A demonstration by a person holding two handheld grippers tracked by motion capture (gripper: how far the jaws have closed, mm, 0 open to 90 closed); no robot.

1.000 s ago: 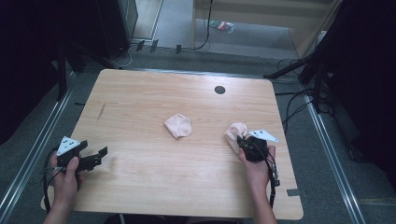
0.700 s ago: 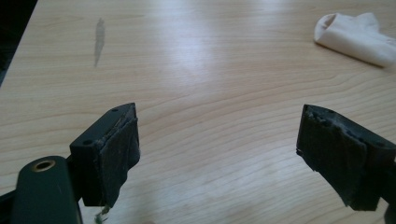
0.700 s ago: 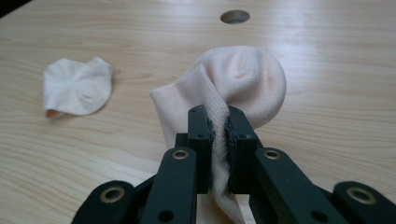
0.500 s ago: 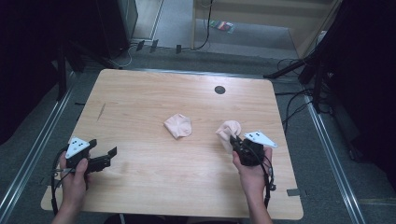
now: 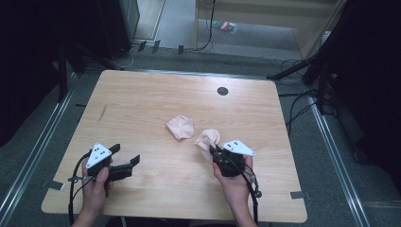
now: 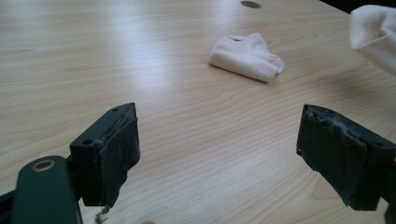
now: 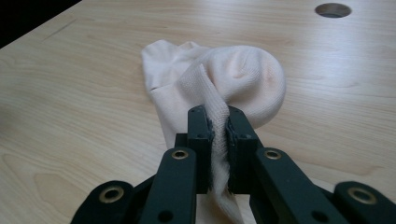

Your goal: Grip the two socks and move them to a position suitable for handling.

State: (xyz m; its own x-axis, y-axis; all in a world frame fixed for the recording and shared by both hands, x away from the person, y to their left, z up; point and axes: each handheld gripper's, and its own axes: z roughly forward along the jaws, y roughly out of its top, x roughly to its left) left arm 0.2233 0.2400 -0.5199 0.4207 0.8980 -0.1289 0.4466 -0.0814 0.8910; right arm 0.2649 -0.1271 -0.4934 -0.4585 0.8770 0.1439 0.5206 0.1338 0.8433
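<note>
Writing and labels: you have no readable lettering on the socks or the table; the dots on the grey plate atop your left gripper are too small to make out.
Right gripper (image 7: 218, 135): your jaws are pressed together on a fold of the pinched sock (image 7: 224, 79), a thin strip of knit running down between the pads.
Pinched sock: pale pink, bunched into a rounded lump just ahead of your right jaws, right of the table's middle (image 5: 208, 138).
Left gripper (image 6: 219, 149): your jaws stand wide apart with nothing between them, bare wood showing in the gap; in the high view it sits at the near left of the table (image 5: 124, 163).
Loose sock (image 5: 180, 127): pale pink, crumpled, lying near the table's centre, just left of the pinched one and apart from it.
Table (image 5: 142, 104): light wood, with a round dark hole (image 5: 222, 91) toward the far edge.
</note>
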